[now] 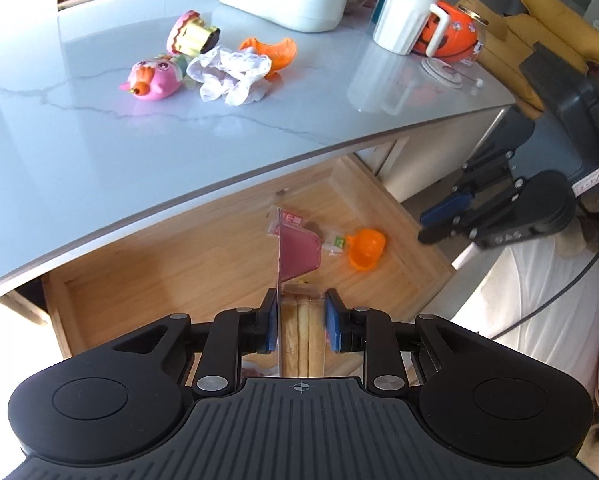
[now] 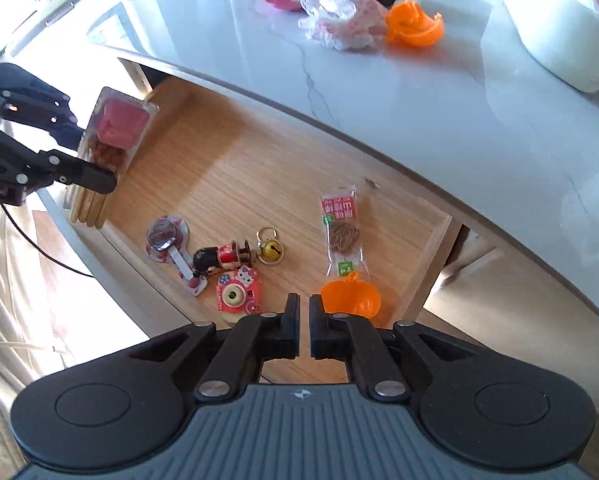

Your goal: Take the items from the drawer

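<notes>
Left tool (image 1: 301, 322) clamped on sandwich pack (image 1: 299, 264) above drawer (image 2: 227, 160), right tool (image 2: 304, 322) nearly together, empty.

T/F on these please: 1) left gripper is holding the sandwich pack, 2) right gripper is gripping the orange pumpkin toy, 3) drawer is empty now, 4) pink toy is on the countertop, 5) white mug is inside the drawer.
1) The left gripper holds the sandwich pack. True.
2) The right gripper grips the orange pumpkin toy. False: its jaws are nearly shut with nothing between them, and the pumpkin lies in the drawer beside them.
3) The drawer is empty. False: the snack packet, gold bell, toy camera and others remain inside.
4) The pink toy is on the countertop. True.
5) The white mug is inside the drawer. False: it stands on the countertop.
</notes>
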Action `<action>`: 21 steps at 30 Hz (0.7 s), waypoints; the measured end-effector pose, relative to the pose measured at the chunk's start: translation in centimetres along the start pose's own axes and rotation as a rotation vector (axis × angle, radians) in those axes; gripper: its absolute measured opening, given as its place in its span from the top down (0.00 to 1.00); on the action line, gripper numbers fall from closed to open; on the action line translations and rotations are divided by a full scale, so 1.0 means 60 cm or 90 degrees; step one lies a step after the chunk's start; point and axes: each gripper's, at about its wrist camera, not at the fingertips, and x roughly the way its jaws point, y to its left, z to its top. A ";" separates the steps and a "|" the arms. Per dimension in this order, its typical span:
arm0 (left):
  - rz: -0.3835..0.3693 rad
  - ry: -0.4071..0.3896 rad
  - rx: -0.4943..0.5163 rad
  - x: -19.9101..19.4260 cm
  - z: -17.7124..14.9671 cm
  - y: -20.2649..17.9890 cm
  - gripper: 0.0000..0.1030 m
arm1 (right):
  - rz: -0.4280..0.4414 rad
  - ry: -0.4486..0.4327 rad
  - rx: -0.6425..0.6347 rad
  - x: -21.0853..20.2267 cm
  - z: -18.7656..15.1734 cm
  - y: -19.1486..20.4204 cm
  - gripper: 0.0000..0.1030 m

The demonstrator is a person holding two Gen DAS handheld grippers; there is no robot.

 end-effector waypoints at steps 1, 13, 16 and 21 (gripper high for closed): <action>0.002 -0.002 -0.008 0.007 0.003 0.004 0.74 | -0.009 0.022 -0.011 0.020 0.007 0.000 0.77; -0.005 -0.004 -0.061 0.036 -0.013 0.058 0.74 | -0.027 0.150 -0.184 0.192 0.043 -0.016 0.59; -0.015 -0.004 -0.079 0.039 -0.015 0.072 0.74 | -0.011 0.147 -0.202 0.208 0.040 -0.020 0.59; -0.027 -0.014 -0.099 0.043 -0.009 0.087 0.74 | -0.019 0.134 -0.249 0.211 0.045 -0.018 0.41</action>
